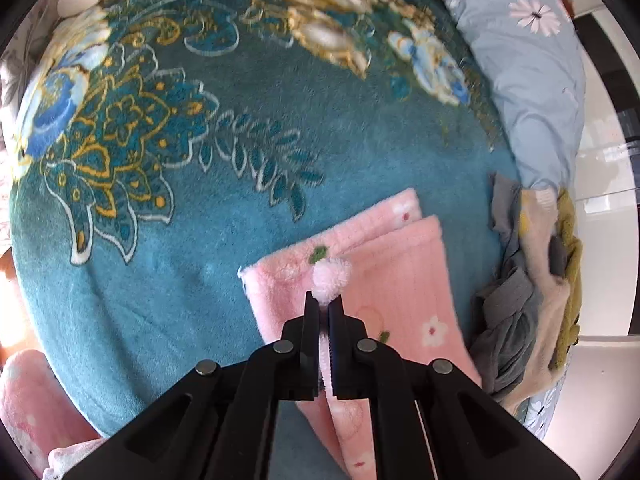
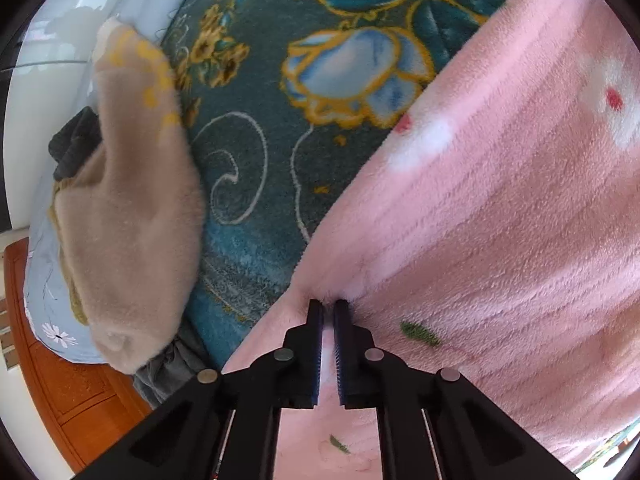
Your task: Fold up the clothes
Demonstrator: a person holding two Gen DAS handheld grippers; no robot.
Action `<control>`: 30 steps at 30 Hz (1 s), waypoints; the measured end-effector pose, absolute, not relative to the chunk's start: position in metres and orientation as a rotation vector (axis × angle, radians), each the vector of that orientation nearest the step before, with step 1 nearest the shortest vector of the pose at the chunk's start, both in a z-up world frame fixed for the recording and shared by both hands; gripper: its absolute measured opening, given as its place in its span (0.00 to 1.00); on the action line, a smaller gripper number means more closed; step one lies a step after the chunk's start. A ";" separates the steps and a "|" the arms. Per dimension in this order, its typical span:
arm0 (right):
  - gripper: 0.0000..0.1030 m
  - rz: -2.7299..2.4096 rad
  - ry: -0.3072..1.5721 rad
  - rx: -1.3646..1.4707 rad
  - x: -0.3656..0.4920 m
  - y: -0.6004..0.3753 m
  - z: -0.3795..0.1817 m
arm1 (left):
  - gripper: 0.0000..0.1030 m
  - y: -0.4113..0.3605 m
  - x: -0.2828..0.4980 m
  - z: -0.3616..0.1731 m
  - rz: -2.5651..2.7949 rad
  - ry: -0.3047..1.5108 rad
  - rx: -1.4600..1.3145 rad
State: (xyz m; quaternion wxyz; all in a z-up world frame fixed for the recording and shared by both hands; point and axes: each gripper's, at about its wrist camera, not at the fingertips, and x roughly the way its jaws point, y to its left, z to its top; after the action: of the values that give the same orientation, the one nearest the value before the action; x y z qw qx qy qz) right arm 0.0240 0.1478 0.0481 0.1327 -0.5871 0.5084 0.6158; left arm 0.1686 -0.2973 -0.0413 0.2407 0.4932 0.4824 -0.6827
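A pink fleece garment [image 1: 400, 280] with small flower prints lies partly folded on the teal floral blanket [image 1: 240, 220]. My left gripper [image 1: 324, 302] is shut on a pinched bunch of its pink fabric, lifted slightly above the folded part. In the right wrist view the same pink garment [image 2: 500, 220] fills the right side. My right gripper [image 2: 328, 304] is shut on its edge, where the cloth puckers between the fingers.
A heap of clothes [image 1: 532, 280], grey, beige and mustard, sits at the blanket's right edge; the beige fleece piece [image 2: 128, 208] shows in the right wrist view. A light blue flowered pillow [image 1: 528, 60] lies beyond. Orange wooden bed frame [image 2: 60, 360] borders the bed.
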 end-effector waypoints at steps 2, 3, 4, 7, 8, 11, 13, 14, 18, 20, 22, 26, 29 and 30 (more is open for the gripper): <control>0.03 1.957 1.507 -1.639 0.019 0.146 0.068 | 0.03 -0.301 0.171 -0.045 -1.847 1.358 1.340; 0.03 2.063 1.489 -1.612 0.017 0.143 0.081 | 0.03 -0.303 0.173 -0.046 -1.836 1.377 1.335; 0.03 2.149 1.456 -1.597 0.015 0.139 0.091 | 0.03 -0.305 0.174 -0.048 -1.826 1.397 1.330; 0.03 2.163 1.389 -1.667 0.012 0.131 0.089 | 0.03 -0.311 0.179 -0.053 -1.793 1.453 1.315; 0.05 2.106 1.385 -1.725 0.011 0.129 0.078 | 0.04 -0.313 0.180 -0.054 -1.782 1.472 1.310; 0.07 1.990 1.416 -1.816 0.017 0.123 0.056 | 0.04 -0.318 0.184 -0.059 -1.747 1.528 1.294; 0.09 2.017 1.449 -1.785 0.023 0.121 0.059 | 0.06 -0.323 0.189 -0.061 -1.738 1.598 1.274; 0.12 2.044 1.467 -1.777 0.025 0.119 0.063 | 0.14 -0.326 0.191 -0.060 -1.755 1.644 1.268; 0.48 2.220 1.421 -1.716 0.038 0.111 0.095 | 0.32 -0.335 0.169 -0.030 -1.966 1.384 1.334; 0.48 2.323 1.309 -1.689 0.046 0.103 0.112 | 0.40 -0.332 0.141 -0.018 -2.090 1.215 1.418; 0.48 2.415 1.206 -1.681 0.055 0.096 0.123 | 0.47 -0.328 0.111 -0.019 -2.192 1.142 1.529; 0.48 2.513 1.137 -1.855 0.064 0.071 0.117 | 0.47 -0.328 0.079 -0.043 -2.195 1.197 1.638; 0.48 2.513 1.073 -1.988 0.073 0.046 0.106 | 0.47 -0.328 0.055 -0.063 -2.188 1.245 1.717; 0.48 2.502 1.055 -2.007 0.075 0.044 0.102 | 0.47 -0.328 0.047 -0.069 -2.185 1.261 1.743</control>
State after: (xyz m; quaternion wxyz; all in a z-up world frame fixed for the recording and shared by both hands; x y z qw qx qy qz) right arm 0.0749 0.0437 0.1016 -0.1170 -0.5904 0.3102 0.7359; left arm 0.0474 -0.3281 -0.0689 0.0377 0.5681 0.4108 -0.7121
